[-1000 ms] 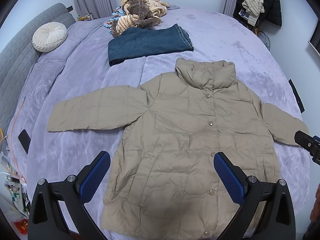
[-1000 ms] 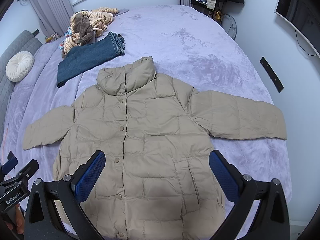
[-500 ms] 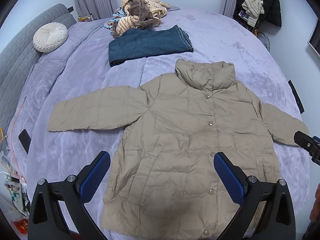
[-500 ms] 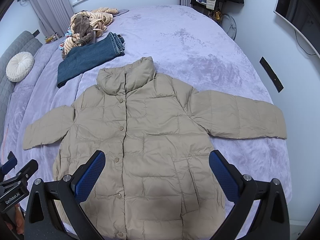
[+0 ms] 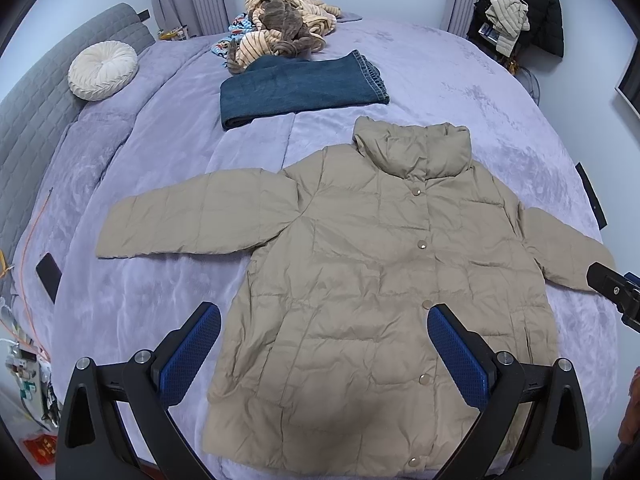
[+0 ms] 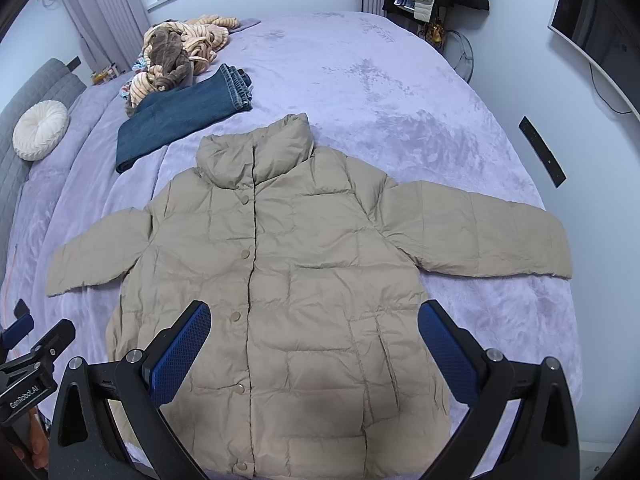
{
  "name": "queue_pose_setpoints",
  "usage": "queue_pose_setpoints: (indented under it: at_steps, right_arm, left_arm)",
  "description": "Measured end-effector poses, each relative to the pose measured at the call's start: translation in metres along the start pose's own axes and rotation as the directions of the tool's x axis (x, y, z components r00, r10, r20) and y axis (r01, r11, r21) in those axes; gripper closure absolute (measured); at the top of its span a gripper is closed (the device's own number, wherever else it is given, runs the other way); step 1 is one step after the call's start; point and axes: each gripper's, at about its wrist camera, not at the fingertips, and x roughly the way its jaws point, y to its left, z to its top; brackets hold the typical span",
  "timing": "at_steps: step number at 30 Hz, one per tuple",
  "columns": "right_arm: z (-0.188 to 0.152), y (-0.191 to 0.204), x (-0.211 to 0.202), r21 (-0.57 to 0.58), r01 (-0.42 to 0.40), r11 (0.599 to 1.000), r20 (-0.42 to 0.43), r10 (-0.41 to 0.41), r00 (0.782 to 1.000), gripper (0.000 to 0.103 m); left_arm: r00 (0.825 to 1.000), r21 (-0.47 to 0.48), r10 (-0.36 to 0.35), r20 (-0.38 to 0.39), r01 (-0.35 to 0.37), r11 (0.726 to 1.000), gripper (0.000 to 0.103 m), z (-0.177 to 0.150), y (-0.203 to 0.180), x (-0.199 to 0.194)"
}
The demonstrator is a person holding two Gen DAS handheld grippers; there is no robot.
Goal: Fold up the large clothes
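Observation:
A beige quilted jacket [image 5: 360, 264] [image 6: 288, 280] lies flat and buttoned on the lilac bed [image 5: 160, 152] [image 6: 400, 112], collar away from me, both sleeves spread out sideways. My left gripper [image 5: 324, 320] hovers above the jacket's lower left part, open, nothing between its blue pads. My right gripper [image 6: 314, 320] hovers over the lower middle of the jacket, also open and empty. The right gripper's tip [image 5: 612, 284] shows at the right edge of the left wrist view, by the sleeve cuff. The left gripper's body [image 6: 32, 360] shows at the lower left of the right wrist view.
Folded blue jeans [image 5: 296, 88] [image 6: 180, 120] lie beyond the collar, with a heap of striped and brown clothes [image 5: 280, 32] [image 6: 180, 56] behind them. A round white cushion [image 5: 102, 70] sits by the grey headboard [image 5: 32, 112]. A dark phone [image 5: 49, 276] lies at the bed's left edge.

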Motion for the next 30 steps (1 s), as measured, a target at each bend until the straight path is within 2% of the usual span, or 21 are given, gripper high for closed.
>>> queue_pose_setpoints:
  at_steps: [19,24,30]
  right_arm:
    - [-0.012,0.017,0.015,-0.008,0.031,0.999,-0.036,-0.031,0.999,0.0]
    - [-0.012,0.027,0.023,-0.012,0.039,0.999,-0.035,-0.039,0.999,0.0]
    - [-0.014,0.046,0.048,0.041,-0.07,0.997,-0.031,0.072,0.997,0.0]
  left_arm:
    - [0.999,-0.019,-0.017,-0.037,0.017,1.0,0.0,-0.009,0.025,0.016]
    - [0.997,-0.045,-0.065,-0.043,0.063,0.997,0.0,-0.007,0.04,0.03]
    - [0.99,-0.162,-0.133,-0.053,0.123,0.979,0.0,-0.009,0.091,0.073]
